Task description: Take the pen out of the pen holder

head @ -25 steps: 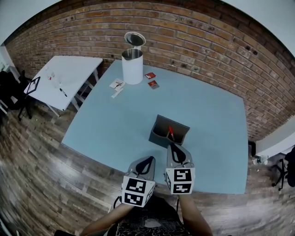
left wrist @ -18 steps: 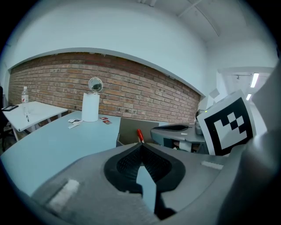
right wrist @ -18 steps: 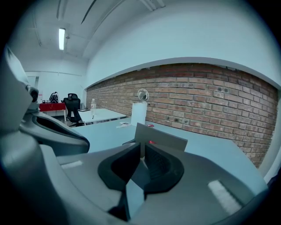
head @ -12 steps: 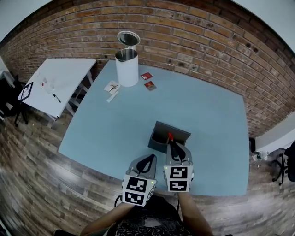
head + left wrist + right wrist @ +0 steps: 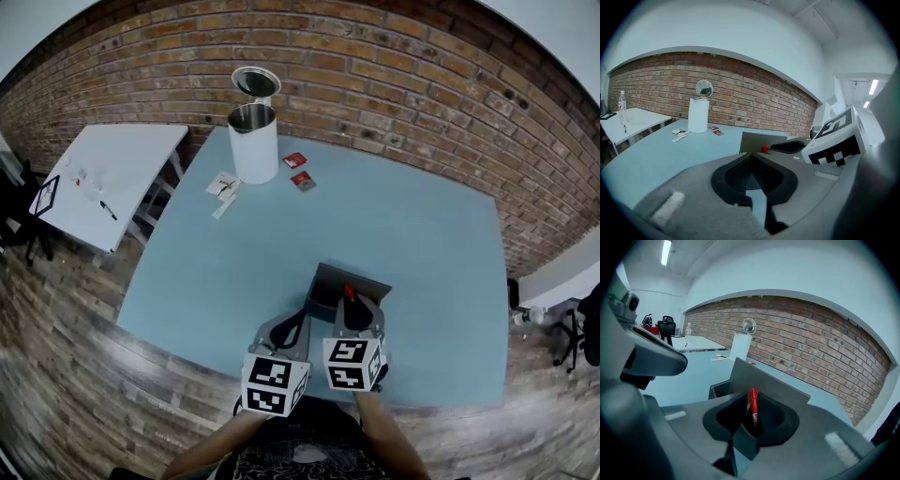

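Note:
A dark grey pen holder point(image 5: 330, 281) stands on the light blue table point(image 5: 422, 234), near its front edge. A red pen point(image 5: 349, 292) stands upright in it. My right gripper point(image 5: 355, 306) reaches over the holder's near side. In the right gripper view the pen point(image 5: 753, 409) stands between the jaws of that gripper point(image 5: 753, 400), which are shut on its upper part, in front of the holder's back wall point(image 5: 778, 383). My left gripper point(image 5: 298, 323) hovers just left of the holder, shut and empty point(image 5: 750, 157). From it, the holder point(image 5: 757, 142) and the red pen tip point(image 5: 764, 149) show ahead.
A white bin point(image 5: 253, 142) with its lid up stands at the table's far left. Two red cards point(image 5: 299, 171) and paper slips point(image 5: 222, 186) lie beside it. A white side table point(image 5: 103, 173) stands to the left, and a brick wall point(image 5: 394, 84) runs behind.
My right gripper has moved forward over the holder and its jaws now sit round the pen. The left gripper has crept forward beside it, still shut.

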`<state>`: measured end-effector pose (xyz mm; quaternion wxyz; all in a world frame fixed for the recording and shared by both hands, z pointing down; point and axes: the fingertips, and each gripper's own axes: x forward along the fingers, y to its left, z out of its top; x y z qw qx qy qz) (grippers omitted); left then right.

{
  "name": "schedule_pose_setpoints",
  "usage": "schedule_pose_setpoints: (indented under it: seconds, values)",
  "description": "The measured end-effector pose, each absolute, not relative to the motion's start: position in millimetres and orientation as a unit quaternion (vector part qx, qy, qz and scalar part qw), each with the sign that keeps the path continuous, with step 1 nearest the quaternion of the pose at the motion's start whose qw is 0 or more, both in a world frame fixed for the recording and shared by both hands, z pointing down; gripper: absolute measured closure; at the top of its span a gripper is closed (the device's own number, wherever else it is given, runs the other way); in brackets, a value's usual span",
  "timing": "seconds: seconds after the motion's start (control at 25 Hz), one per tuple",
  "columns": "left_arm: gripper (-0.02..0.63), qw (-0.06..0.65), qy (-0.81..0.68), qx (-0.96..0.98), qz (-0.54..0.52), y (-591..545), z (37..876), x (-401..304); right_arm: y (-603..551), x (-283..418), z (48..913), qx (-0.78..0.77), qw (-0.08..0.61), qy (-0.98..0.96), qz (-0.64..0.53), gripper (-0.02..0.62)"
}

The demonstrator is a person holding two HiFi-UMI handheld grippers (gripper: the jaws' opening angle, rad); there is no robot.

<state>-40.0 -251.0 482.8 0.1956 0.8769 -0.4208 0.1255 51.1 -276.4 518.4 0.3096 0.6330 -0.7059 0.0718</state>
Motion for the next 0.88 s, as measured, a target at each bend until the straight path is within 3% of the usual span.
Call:
schedule_pose_setpoints:
  seconds: [0.28, 0.88]
  values:
    - [0.615, 0.199, -0.42, 0.877, 0.127, -264, 485, -44, -285, 51, 527, 0.64, 0.34, -0.686, 0.06, 0.512]
    - [0.615, 0.204, -0.417, 0.876, 0.128, -274, 489, -42, -291, 56, 530, 0.65, 0.348, -0.674, 0.048, 0.537]
